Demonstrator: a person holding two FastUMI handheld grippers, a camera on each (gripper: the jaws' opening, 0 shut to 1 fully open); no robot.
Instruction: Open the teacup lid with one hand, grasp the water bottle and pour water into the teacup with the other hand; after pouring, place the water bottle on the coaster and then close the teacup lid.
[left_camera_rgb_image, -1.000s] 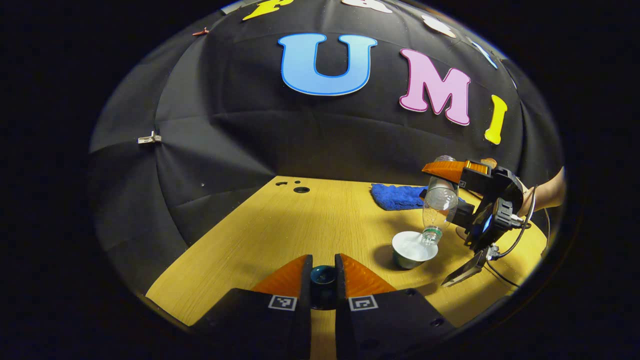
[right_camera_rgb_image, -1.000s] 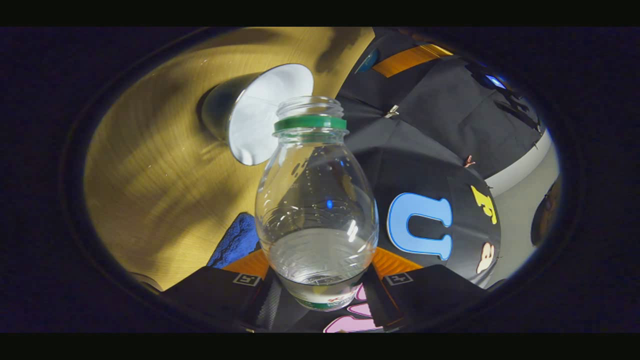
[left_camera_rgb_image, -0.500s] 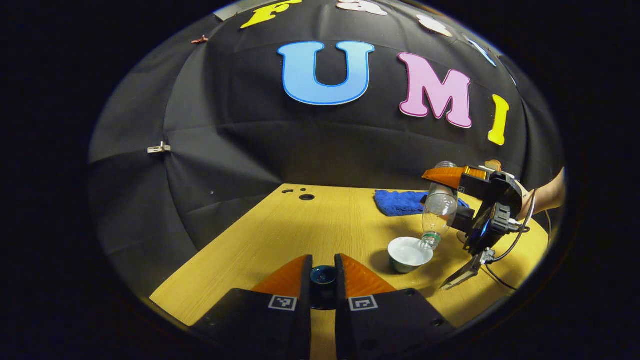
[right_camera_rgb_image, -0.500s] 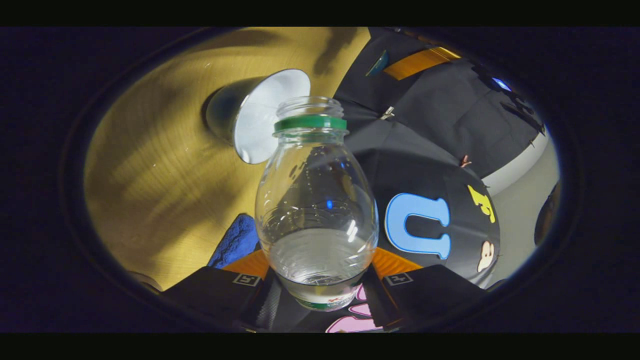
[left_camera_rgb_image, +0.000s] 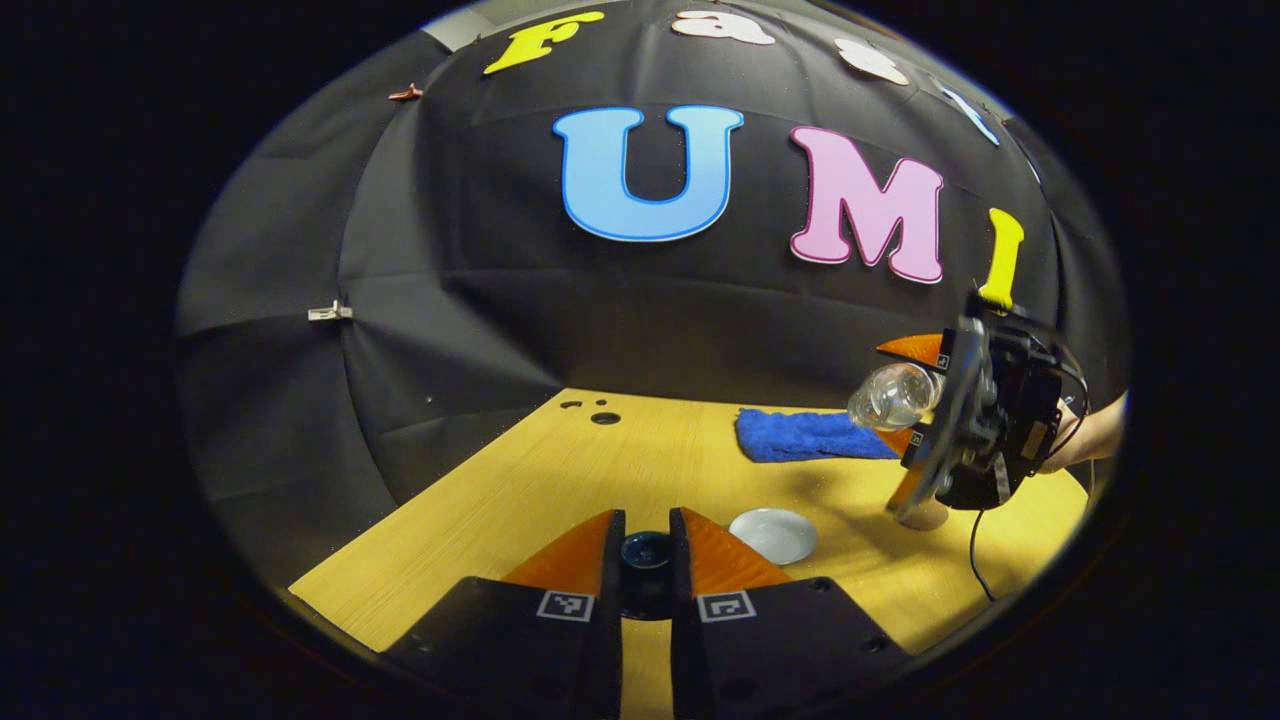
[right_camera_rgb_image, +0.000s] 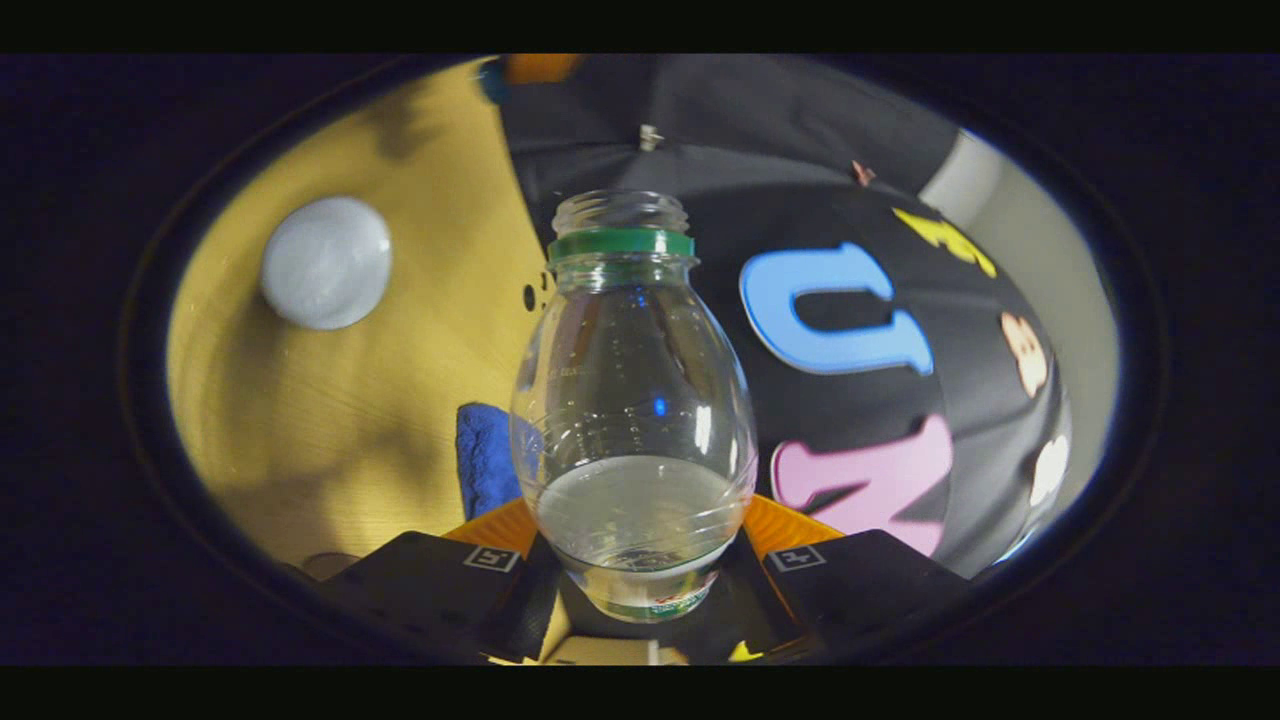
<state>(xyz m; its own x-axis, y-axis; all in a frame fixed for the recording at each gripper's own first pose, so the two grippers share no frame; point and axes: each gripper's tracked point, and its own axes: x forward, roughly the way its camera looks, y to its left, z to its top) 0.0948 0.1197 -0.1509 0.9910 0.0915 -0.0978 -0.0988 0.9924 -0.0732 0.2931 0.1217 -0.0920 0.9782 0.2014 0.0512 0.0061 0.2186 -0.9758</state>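
The water bottle (right_camera_rgb_image: 632, 420), uncapped and partly full, is pinched by the right gripper (right_camera_rgb_image: 640, 560) above the table's right side, well apart from the teacup (left_camera_rgb_image: 771, 535). The teacup lid (left_camera_rgb_image: 646, 552) is clamped in the left gripper (left_camera_rgb_image: 646, 560) at the near edge. Water could be spilled if the open bottle is tipped while being carried to the coaster.

Wooden table (left_camera_rgb_image: 560, 480) spreads ahead of the left gripper (left_camera_rgb_image: 647, 535). Blue cloth (left_camera_rgb_image: 800, 436) lies far ahead to its right, near the wall. Small holes (left_camera_rgb_image: 598, 414) in the table sit straight ahead at the far edge.
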